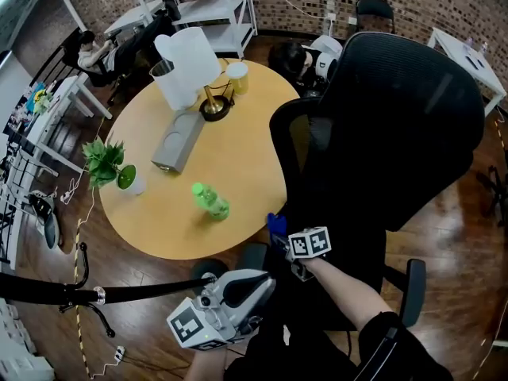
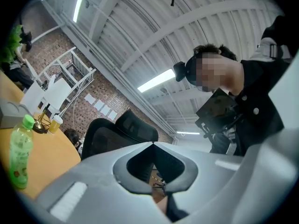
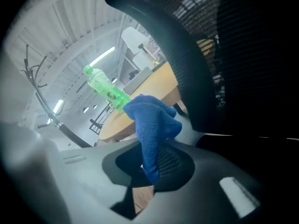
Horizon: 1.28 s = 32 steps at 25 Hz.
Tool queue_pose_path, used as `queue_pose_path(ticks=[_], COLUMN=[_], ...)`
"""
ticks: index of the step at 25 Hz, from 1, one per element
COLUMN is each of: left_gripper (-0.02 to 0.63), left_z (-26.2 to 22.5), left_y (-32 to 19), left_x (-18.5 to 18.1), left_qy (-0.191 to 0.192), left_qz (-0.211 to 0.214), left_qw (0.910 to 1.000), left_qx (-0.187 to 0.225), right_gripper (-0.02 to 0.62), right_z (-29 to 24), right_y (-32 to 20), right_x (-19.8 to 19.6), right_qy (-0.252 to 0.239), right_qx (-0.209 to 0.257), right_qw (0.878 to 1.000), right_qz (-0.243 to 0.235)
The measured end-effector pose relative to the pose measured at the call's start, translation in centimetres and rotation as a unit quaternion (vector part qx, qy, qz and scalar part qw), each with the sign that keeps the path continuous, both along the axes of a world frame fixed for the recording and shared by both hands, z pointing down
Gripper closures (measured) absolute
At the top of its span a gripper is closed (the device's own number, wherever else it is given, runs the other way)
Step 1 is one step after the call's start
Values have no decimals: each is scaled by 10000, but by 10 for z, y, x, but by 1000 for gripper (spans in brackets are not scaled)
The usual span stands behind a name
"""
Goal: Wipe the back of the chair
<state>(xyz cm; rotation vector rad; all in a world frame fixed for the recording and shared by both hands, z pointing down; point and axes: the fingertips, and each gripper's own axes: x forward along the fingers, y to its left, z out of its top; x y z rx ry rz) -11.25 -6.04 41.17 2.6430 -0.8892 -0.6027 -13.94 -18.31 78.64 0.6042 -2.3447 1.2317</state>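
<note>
1. One black chair back point(image 1: 397, 117), fine mesh in a curved solid frame, fills the head view at 3 o'clock of the round table point(image 1: 238, 157). It hides the seat, and one padded armrest point(image 1: 413, 288) shows at 5 o'clock.
2. At the back's 7 o'clock edge sits the blue cloth point(image 1: 275, 225), only a tuft from above.
3. The right gripper point(image 1: 287, 240) pinches that cloth. In its own view the nubbly blue fold point(image 3: 152, 125) stands up between the jaws, just beside the frame point(image 3: 187, 78). Whether cloth and frame touch is unclear.
4. The left gripper point(image 1: 226, 304), at 6 o'clock, has its jaws closed together with nothing between them point(image 2: 153, 143).
5. On the smooth wooden table lies a green plastic bottle point(image 1: 210, 201), with a leafy potted plant point(image 1: 111, 165) at its 9 o'clock.
</note>
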Motion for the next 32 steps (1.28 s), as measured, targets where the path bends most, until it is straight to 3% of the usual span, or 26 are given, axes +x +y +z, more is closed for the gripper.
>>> queue_pose_path(ticks=[4,7,11,19,24,28,32], left_gripper=[614,614,614,614,614,614,614], left_z=[7,13,14,18,20,12,-10], left_y=[-9,-14,-20,-33,-36,-28,-17], left_x=[12,24,43,87,110,119,125], left_qy=[39,22,23,33,60,111,209], left_qz=[-49,22,208,685,900,1087,1263], left_qw=[10000,10000,9998,9976,9959,9939,9915], left_qx=[-64,-61,-60,48,16,119,249], right_gripper=[541,541,541,541,541,541,541], right_z=[30,46,52,54,49,11,-82], right_y=[-29,-56,-64,-58,-45,-43,-44], right_x=[53,112,181,328,390,414,421], right_qy=[362,539,670,1121,1202,947,201], right_qx=[-228,-299,-357,-380,-394,112,1137], right_qw=[9959,9851,9710,9298,9046,8885,8791], right_qz=[801,1604,2266,3486,4070,4489,4625])
